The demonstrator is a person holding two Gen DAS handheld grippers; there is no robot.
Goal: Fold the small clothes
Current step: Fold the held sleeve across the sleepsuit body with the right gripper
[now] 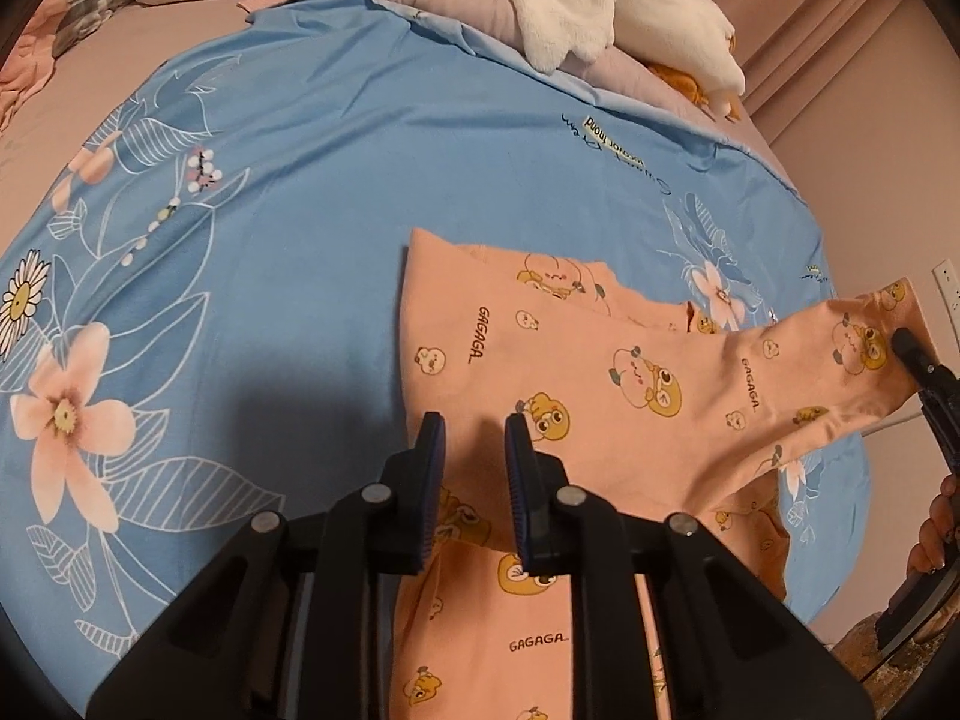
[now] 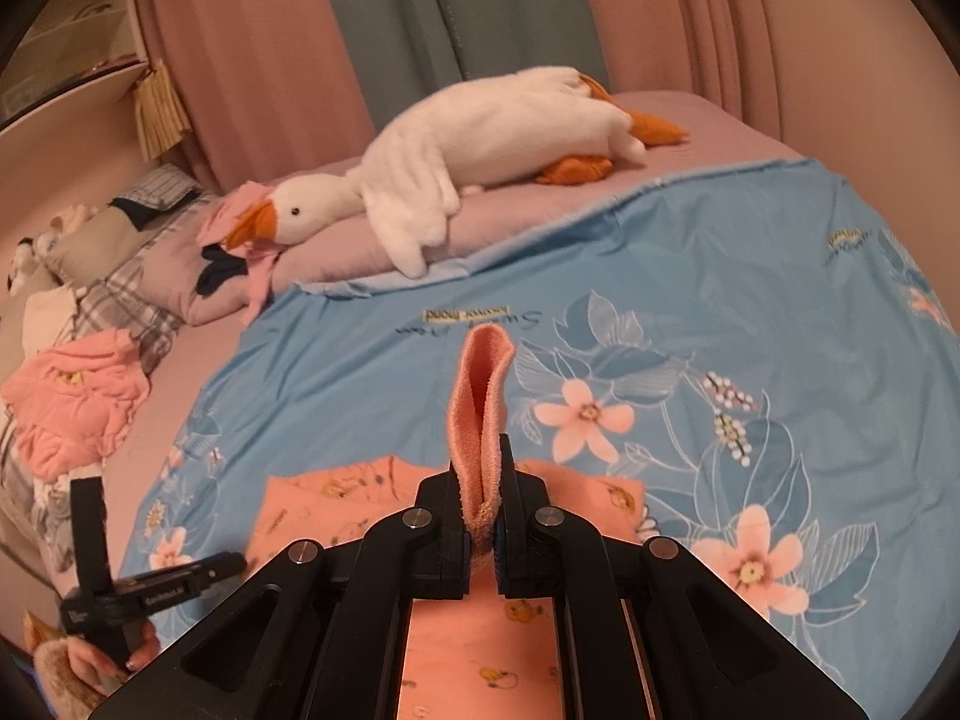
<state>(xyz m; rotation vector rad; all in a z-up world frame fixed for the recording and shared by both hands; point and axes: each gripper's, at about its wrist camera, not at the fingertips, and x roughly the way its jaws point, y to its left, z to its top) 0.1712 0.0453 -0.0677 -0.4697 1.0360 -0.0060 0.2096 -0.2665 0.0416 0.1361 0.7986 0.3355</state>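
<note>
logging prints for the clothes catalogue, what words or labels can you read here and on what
"GAGAGA": printed several times on the peach garment, among cartoon animals.
"Sweet Dream", roughly: cursive on the blue floral sheet, upside down, only partly legible.
Yellow tag beside that cursive on the sheet: dark print, too distorted to read surely.
White lettering on the left gripper: too small and blurred.

Your inventory: peach garment (image 1: 600, 360) in soft matt knit cloth, blue floral sheet (image 1: 300, 192) in smooth woven cloth with slight sheen, goose toy (image 2: 480, 138) in fluffy white plush, left hand-held gripper (image 1: 474, 438) in matt black plastic with dull metal pins.
</note>
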